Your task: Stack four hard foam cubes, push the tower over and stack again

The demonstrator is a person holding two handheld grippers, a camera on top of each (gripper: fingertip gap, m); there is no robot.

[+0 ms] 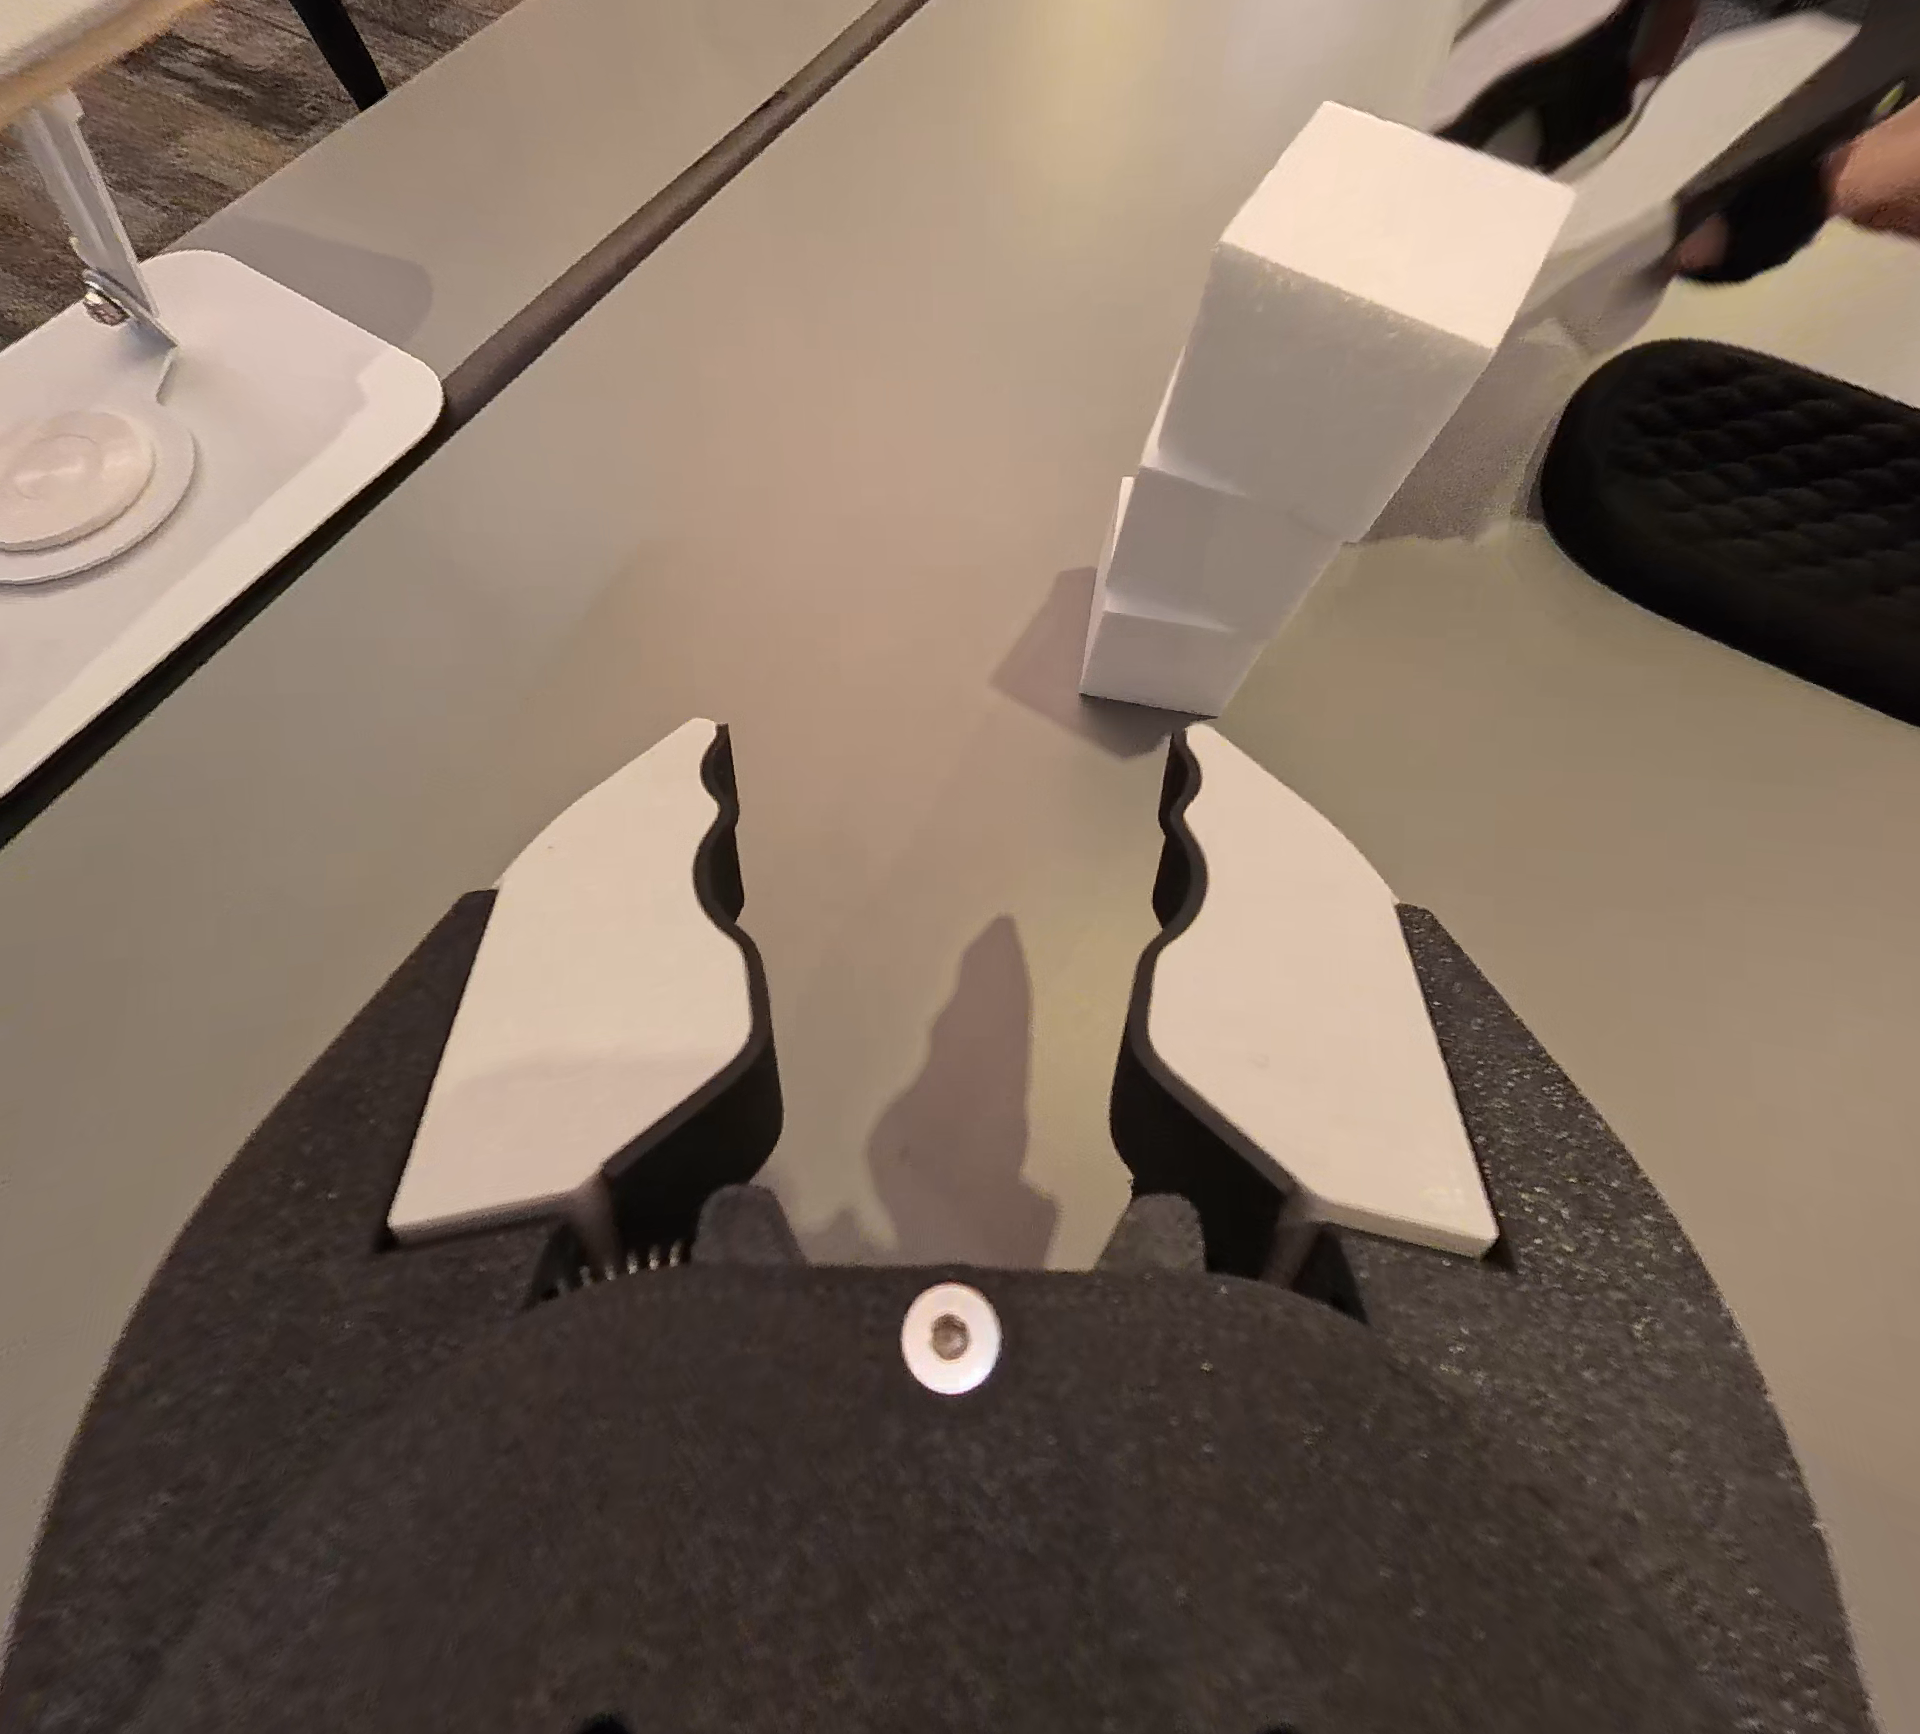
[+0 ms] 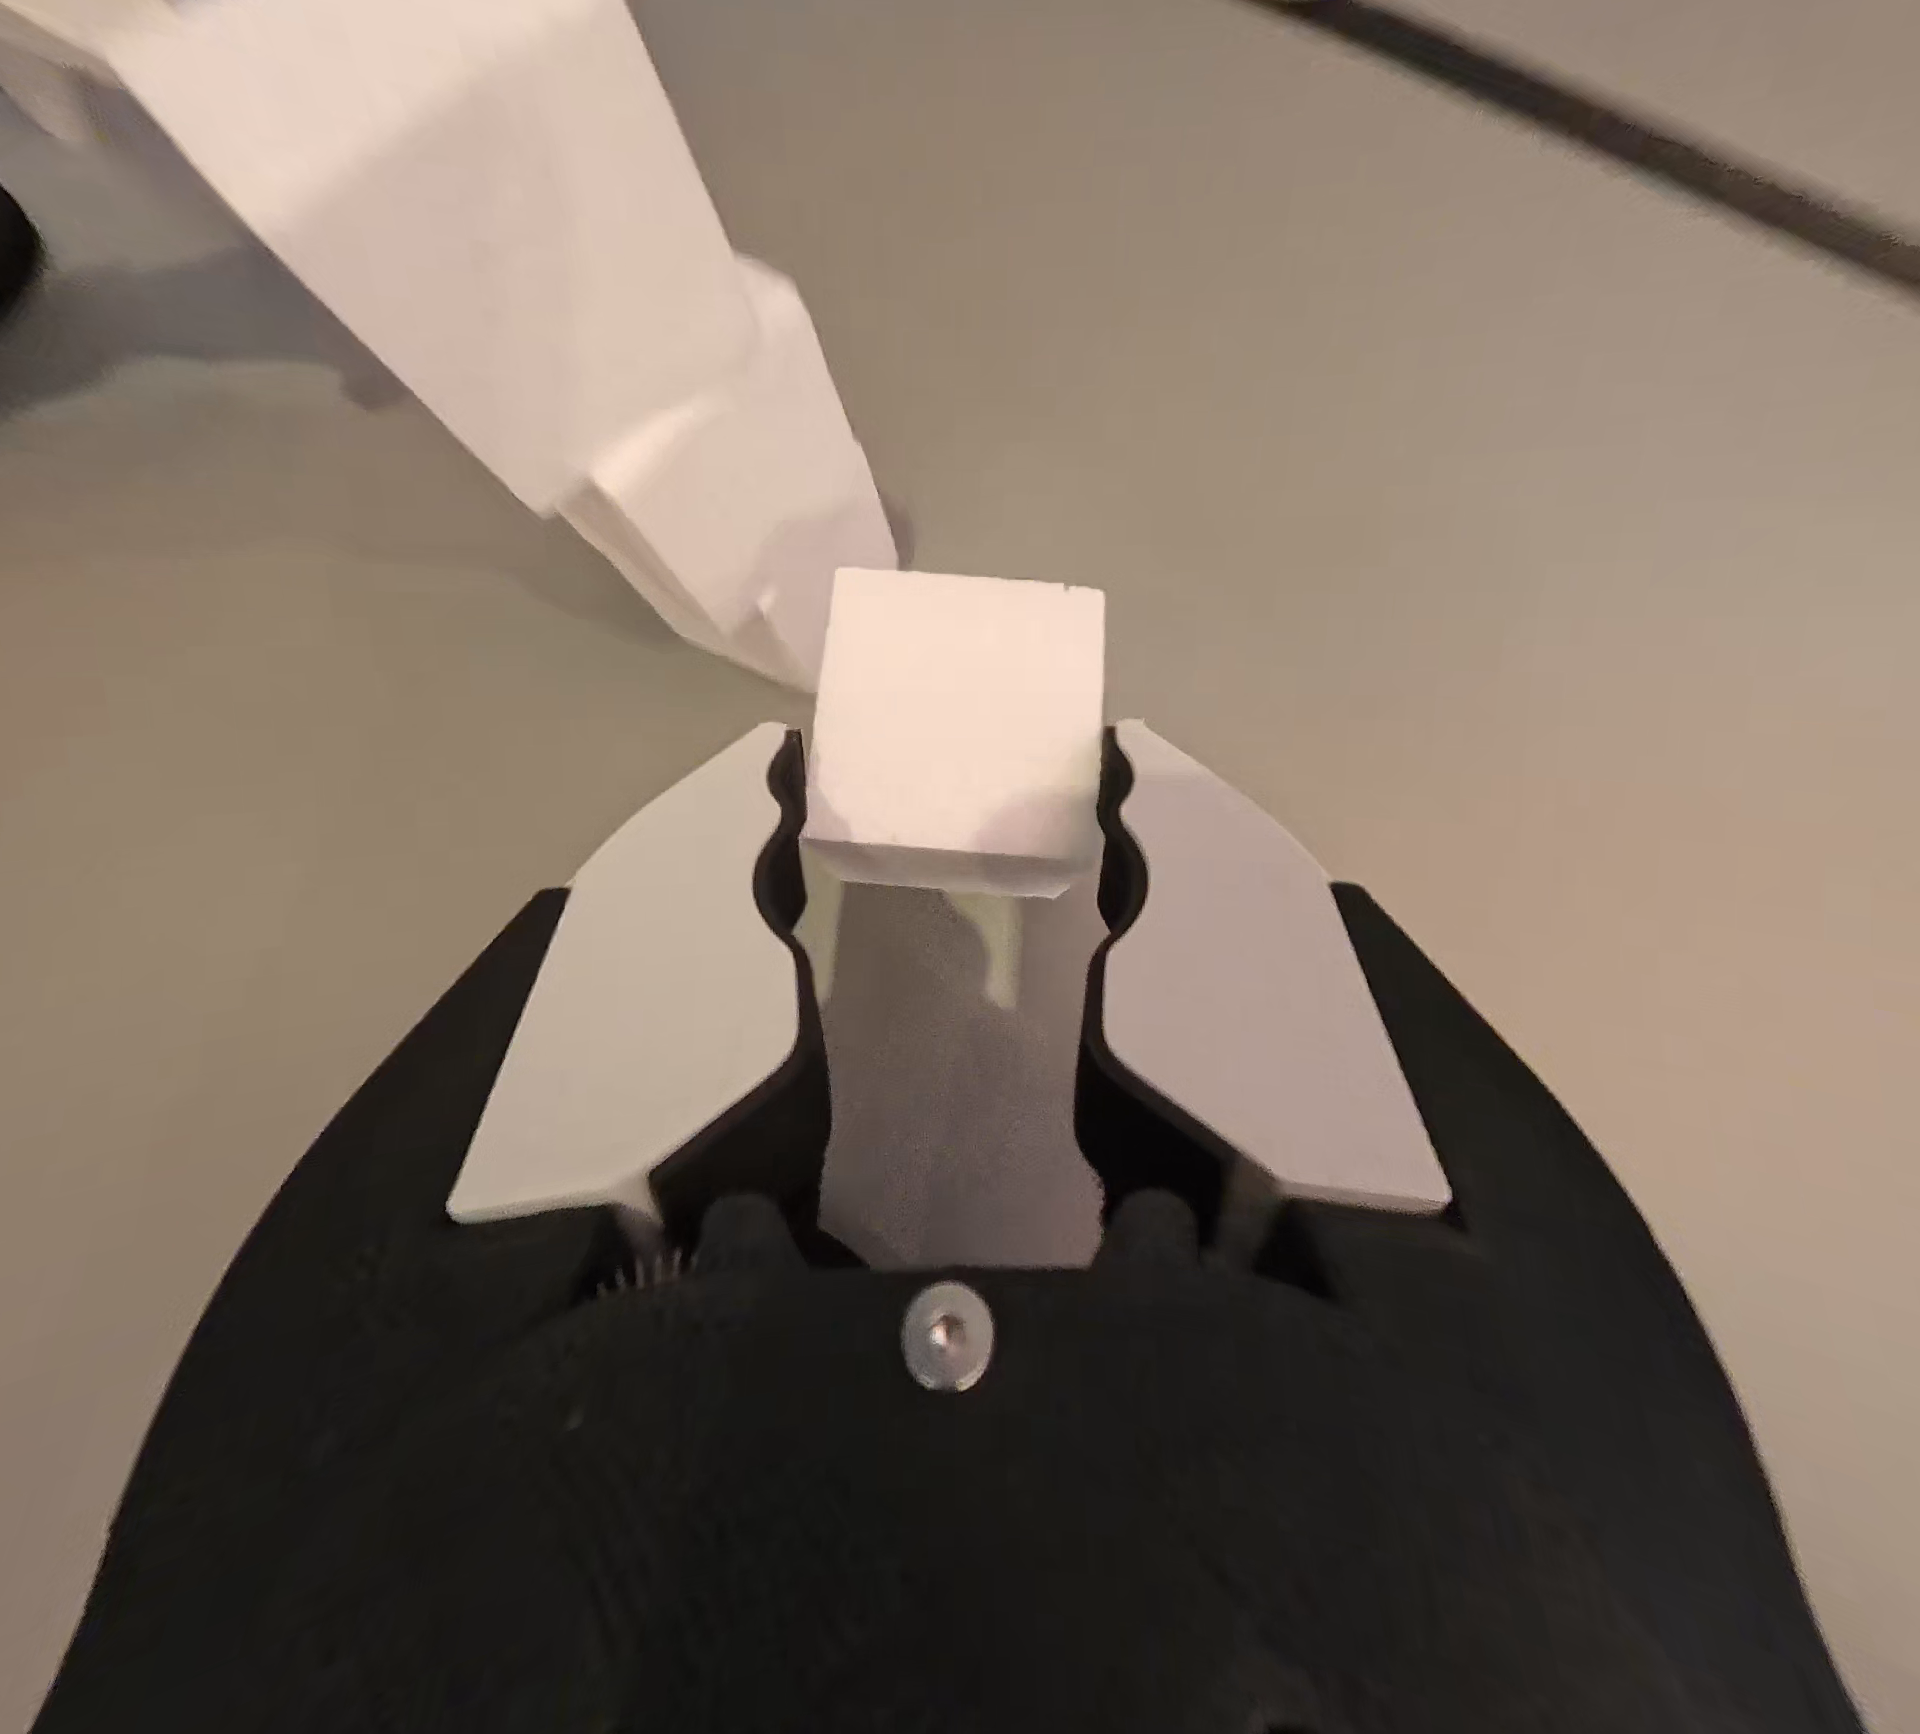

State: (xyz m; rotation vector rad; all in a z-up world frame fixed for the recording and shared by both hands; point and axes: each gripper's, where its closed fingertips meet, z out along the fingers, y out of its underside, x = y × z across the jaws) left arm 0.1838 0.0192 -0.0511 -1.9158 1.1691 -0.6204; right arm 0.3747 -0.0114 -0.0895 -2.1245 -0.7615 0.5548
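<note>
Left tongs (image 1: 951,739) spread empty near cube stack (image 1: 1288,437), right tongs (image 2: 951,734) gripping a cube (image 2: 956,728)

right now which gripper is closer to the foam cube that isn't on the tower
Right. The right gripper is shut on that loose cube, holding it between its fingers. The left gripper is open and empty, low by the tower base.
</note>
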